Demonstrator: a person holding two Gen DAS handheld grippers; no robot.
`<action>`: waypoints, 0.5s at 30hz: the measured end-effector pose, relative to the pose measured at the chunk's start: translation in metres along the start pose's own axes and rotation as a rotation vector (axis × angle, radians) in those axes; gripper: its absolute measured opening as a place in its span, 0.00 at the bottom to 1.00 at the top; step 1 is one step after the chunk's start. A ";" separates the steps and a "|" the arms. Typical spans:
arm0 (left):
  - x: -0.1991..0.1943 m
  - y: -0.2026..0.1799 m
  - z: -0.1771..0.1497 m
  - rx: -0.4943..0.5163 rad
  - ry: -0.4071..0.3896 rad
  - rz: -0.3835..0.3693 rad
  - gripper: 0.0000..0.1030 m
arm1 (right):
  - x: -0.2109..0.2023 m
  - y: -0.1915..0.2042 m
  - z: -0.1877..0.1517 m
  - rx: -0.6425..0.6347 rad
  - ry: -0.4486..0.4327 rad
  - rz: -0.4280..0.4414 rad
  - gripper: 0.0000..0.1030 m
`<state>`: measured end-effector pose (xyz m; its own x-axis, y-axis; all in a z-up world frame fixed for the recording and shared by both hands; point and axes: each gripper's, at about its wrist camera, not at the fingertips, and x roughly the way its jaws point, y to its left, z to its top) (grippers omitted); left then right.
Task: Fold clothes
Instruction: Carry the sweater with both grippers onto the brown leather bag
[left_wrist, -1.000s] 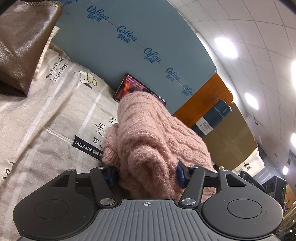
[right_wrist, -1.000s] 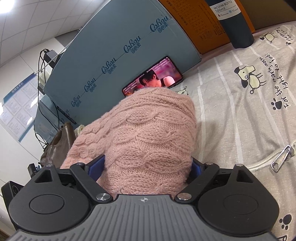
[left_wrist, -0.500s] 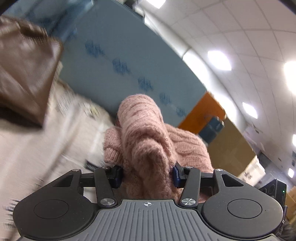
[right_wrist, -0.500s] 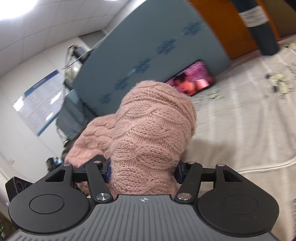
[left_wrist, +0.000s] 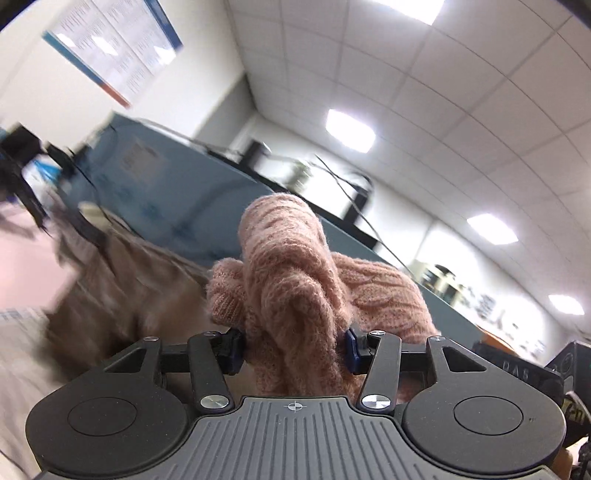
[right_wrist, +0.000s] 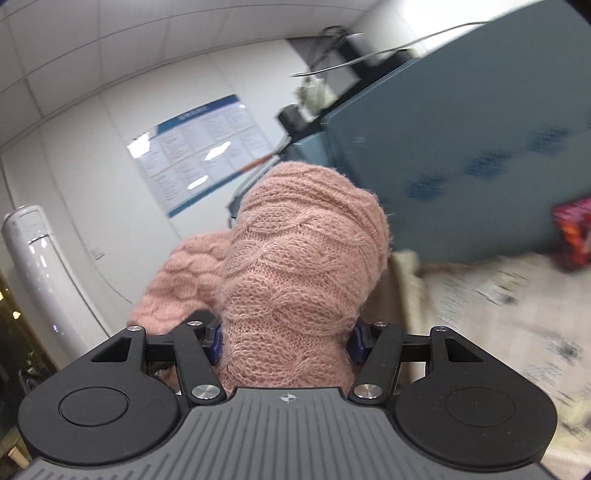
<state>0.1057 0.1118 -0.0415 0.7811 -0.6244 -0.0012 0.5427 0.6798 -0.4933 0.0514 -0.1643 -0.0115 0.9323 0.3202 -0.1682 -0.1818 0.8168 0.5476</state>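
Note:
A pink cable-knit sweater (left_wrist: 295, 280) is bunched between the blue-padded jaws of my left gripper (left_wrist: 293, 349), which is shut on it. Its thick folds rise in front of the lens and hide the fingertips. The same pink sweater (right_wrist: 299, 273) fills the middle of the right wrist view, where my right gripper (right_wrist: 286, 341) is shut on another bunch of it. Both grippers hold the knit up off the bed, tilted toward the ceiling.
A blue-grey partition panel (right_wrist: 461, 155) stands behind the bed. The printed bedsheet (right_wrist: 498, 310) lies low right, with a lit phone (right_wrist: 574, 236) propped against the panel. A brown leather bag (left_wrist: 122, 280) sits low left. A white floor air conditioner (right_wrist: 40, 280) stands at far left.
Both grippers have lifted and tilted upward with the sweater, so the views swing from the bedsheet to wall and ceiling. Their hold on the knit is unchanged.

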 end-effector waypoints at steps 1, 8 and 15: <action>0.005 0.004 0.003 0.006 -0.007 0.012 0.47 | 0.011 0.002 0.003 -0.004 -0.003 0.004 0.54; 0.041 0.033 0.019 0.050 -0.046 0.090 0.49 | 0.080 0.009 0.018 -0.013 -0.015 0.000 0.54; 0.083 0.068 0.020 0.083 -0.050 0.234 0.84 | 0.142 -0.016 0.020 -0.010 0.035 -0.141 0.56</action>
<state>0.2138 0.1136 -0.0575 0.9017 -0.4279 -0.0629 0.3672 0.8343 -0.4113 0.1934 -0.1414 -0.0277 0.9373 0.2187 -0.2713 -0.0535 0.8596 0.5081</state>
